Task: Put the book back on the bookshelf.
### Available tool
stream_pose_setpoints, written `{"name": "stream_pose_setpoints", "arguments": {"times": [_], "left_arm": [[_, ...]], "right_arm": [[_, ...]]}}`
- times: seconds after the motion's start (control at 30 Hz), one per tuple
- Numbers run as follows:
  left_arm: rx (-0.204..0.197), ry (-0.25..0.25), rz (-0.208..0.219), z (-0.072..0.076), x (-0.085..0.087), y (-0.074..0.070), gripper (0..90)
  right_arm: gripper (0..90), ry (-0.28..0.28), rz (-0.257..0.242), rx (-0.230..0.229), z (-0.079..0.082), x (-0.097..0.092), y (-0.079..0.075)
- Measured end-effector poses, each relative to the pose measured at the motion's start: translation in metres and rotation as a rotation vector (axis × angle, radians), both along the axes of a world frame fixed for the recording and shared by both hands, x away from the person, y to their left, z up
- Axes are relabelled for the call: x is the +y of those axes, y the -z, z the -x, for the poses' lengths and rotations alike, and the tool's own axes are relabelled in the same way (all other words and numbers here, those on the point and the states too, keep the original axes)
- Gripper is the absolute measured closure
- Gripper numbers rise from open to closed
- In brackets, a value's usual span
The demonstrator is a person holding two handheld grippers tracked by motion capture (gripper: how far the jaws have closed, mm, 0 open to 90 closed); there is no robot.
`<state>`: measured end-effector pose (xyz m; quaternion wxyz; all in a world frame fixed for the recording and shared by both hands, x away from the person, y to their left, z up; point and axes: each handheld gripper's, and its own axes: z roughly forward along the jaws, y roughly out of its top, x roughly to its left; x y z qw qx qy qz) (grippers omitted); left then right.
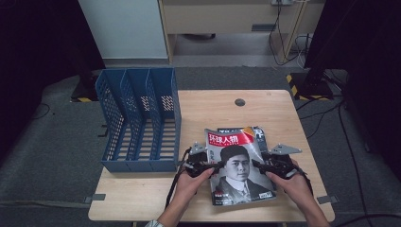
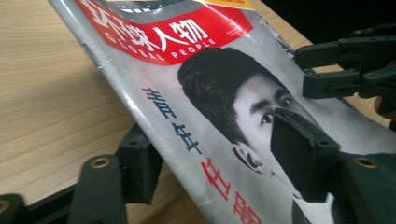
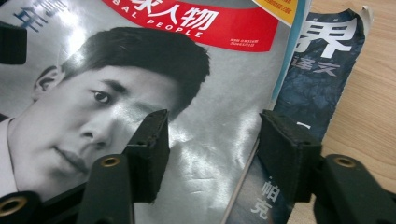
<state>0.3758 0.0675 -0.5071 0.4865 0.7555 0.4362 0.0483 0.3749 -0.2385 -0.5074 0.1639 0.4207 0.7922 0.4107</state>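
- Dim room, dark floor, wooden table (image 1: pixel 279 111) in the middle; cabinet and cables behind.
- Blue file rack (image 1: pixel 139 120) sits on the table's left part, three slots, open tops facing up, all slots look vacant.
- Top magazine (image 1: pixel 236 165) lies near the front edge, right of the rack, on a second darker magazine (image 1: pixel 257 132) that peeks out at the far right.
- Left gripper (image 1: pixel 208 166) is at the magazine's left edge; fingers (image 2: pixel 299 149) apart, one finger over the cover and one under the lifted edge, not clamped yet as far as the left gripper view shows.
- Right gripper (image 1: pixel 265 165) is at the right edge; fingers (image 3: pixel 149 149) apart, straddling the top magazine's edge, with the darker cover (image 3: pixel 317 84) beneath. No squeeze visible.
- Handling, my read: light, thin, floppy, glossy cover so likely slippery; it will sag if held from one side. Pages could crease or tear under a hard pinch.
- Best hold: both side edges near mid-height, or the spine side; pinch only the top copy, not both.
- Room: front table edge is close to the hands; open table behind the magazines; rack wall just beside the left hand, so mind it when lifting toward the slots.
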Motion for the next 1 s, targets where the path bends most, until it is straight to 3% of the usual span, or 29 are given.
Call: {"name": "stream_pose_setpoints", "arguments": {"times": [0.17, 0.27, 0.37, 0.47, 0.7, 0.8, 0.9, 1.0], "left_arm": [[0.005, -0.003, 0.007, 0.0, 0.001, 0.002, 43.4], [0.011, 0.012, -0.003, 0.001, -0.001, 0.003, 43.3], [0.026, 0.012, 0.022, 0.001, 0.0, 0.001, 43.9], [0.029, 0.016, 0.02, 0.0, 0.001, 0.001, 44.5], [0.037, 0.018, 0.023, 0.002, 0.0, 0.003, 49.5], [0.069, 0.059, 0.018, 0.004, -0.004, 0.004, 55.1], [0.075, 0.064, 0.026, 0.004, -0.002, -0.002, 58.2], [0.044, 0.077, -0.005, 0.006, -0.002, -0.006, 64.2]], "right_arm": [[51.7, 0.001, -0.007, 0.006, 0.001, -0.001, 0.0], [54.8, -0.006, -0.013, 0.016, 0.002, 0.001, -0.001], [57.1, -0.014, -0.01, 0.009, 0.003, 0.001, -0.001], [58.1, -0.022, -0.021, 0.023, 0.004, 0.002, -0.001], [58.3, -0.039, -0.038, 0.043, 0.005, 0.005, -0.002], [58.3, -0.049, -0.052, 0.049, 0.005, 0.008, -0.002], [55.7, -0.06, -0.028, 0.04, 0.005, 0.01, -0.002], [52.0, -0.068, -0.03, 0.047, 0.005, 0.011, -0.002]]}}
